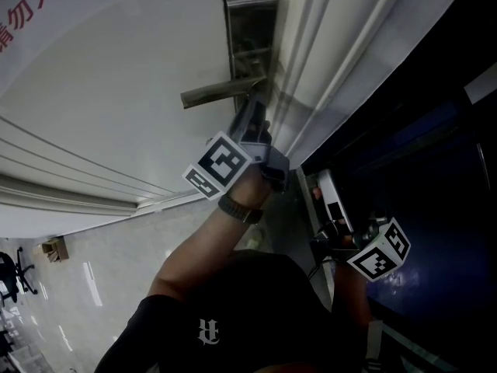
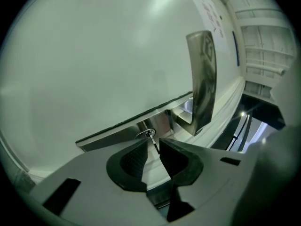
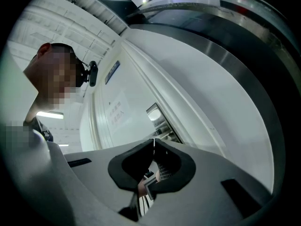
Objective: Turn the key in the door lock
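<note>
A thin key [image 2: 153,142] sticks out of the keyhole [image 2: 146,134] in the steel lock plate [image 2: 117,133] of a white door. My left gripper [image 2: 151,147] is right at the lock, its jaws apart on either side of the key, and the key's edge lies close to the right pad [image 2: 171,157]. In the head view the left gripper [image 1: 255,113] reaches up under the lever handle [image 1: 221,92]. My right gripper [image 1: 330,243] hangs low at the right, away from the door; its jaws [image 3: 154,144] are shut with nothing between them.
The lever handle [image 2: 202,79] juts out just above and right of the keyhole. White door frame mouldings [image 1: 342,61] run beside the lock, and a dark glass panel [image 1: 435,169] stands to the right. A tiled floor [image 1: 101,278] lies below.
</note>
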Available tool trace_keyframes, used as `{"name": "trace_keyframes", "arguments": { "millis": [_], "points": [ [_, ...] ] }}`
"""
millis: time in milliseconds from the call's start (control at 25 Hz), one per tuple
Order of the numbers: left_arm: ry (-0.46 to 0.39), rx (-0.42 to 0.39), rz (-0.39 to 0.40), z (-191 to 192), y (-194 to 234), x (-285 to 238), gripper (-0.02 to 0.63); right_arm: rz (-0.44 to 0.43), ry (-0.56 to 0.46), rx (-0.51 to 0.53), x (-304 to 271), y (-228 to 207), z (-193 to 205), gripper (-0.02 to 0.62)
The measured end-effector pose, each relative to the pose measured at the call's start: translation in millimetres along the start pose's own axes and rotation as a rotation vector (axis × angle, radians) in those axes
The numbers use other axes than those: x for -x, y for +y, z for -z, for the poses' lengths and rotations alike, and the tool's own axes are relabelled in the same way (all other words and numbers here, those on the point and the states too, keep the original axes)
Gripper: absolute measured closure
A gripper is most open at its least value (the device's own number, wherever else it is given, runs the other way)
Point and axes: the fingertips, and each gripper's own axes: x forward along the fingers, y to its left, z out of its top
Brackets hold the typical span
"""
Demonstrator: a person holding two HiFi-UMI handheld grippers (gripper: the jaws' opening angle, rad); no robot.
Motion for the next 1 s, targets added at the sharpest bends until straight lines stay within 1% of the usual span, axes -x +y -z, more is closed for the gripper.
{"name": "trace_keyframes", "arguments": {
  "millis": [120, 200, 280, 440, 520, 720, 1000],
  "points": [
    [-0.012, 0.046, 0.010, -0.8, -1.7, -0.5, 0.562, 0.002, 0.003, -0.002, 0.0, -1.1, 0.1, 0.580],
    [-0.016, 0.069, 0.013, -0.7, -1.7, -1.0, 0.571, 0.002, 0.006, -0.002, -0.3, -1.5, 0.4, 0.580],
    [-0.009, 0.043, 0.002, -0.7, -1.7, -1.0, 0.572, 0.002, 0.008, -0.002, -0.4, -1.9, 0.6, 0.580],
    [0.027, -0.128, -0.064, 0.0, -2.0, -1.2, 0.572, 0.000, 0.009, -0.005, -0.8, -3.0, 1.4, 0.580],
    [0.038, -0.200, -0.090, 0.6, -1.5, -1.0, 0.572, -0.003, 0.011, -0.007, -1.2, -3.0, 2.4, 0.580],
    [0.048, -0.362, -0.121, 1.5, -3.9, -0.7, 0.572, 0.000, 0.013, -0.012, -0.8, -3.9, 2.9, 0.580],
    [0.075, -0.663, -0.175, 3.6, -6.9, -1.1, 0.572, -0.006, 0.012, -0.021, -2.0, -4.5, 5.0, 0.580]
  ]
}}
